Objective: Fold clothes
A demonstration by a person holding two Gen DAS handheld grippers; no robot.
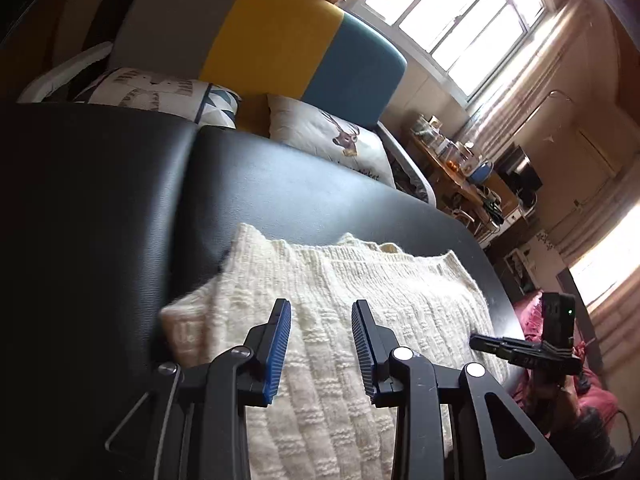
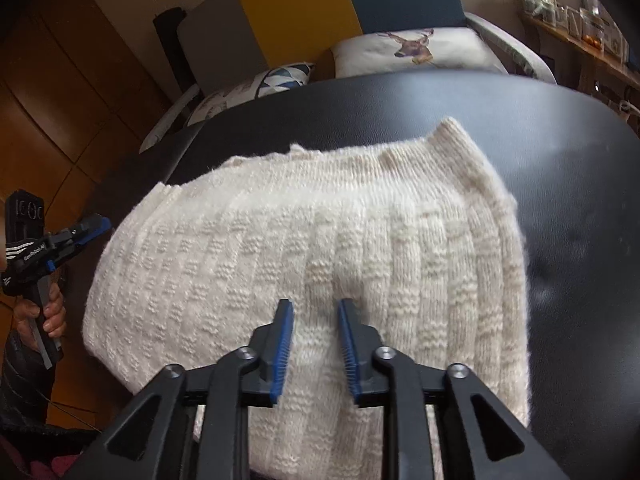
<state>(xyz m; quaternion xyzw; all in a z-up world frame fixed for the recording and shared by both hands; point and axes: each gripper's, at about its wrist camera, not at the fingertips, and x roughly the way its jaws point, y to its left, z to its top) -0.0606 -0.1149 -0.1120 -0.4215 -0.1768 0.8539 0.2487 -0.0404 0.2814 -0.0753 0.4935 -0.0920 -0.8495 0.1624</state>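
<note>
Here, cream knitted sweater (image 2: 320, 240) folded on black padded worktop (image 2: 560, 160), left hand-held gripper (image 1: 320, 308) and right hand-held gripper (image 2: 314, 306) both parted, holding nothing.

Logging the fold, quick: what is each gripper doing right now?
Left gripper: open, holding nothing, above the cream sweater.
Right gripper: open, holding nothing, above the same sweater.

Your 2 wrist cameras each look forward, close above the folded cream knitted sweater (image 1: 352, 320) (image 2: 320, 248) on the black padded counter (image 1: 280, 184) (image 2: 560, 152), which both share.
</note>
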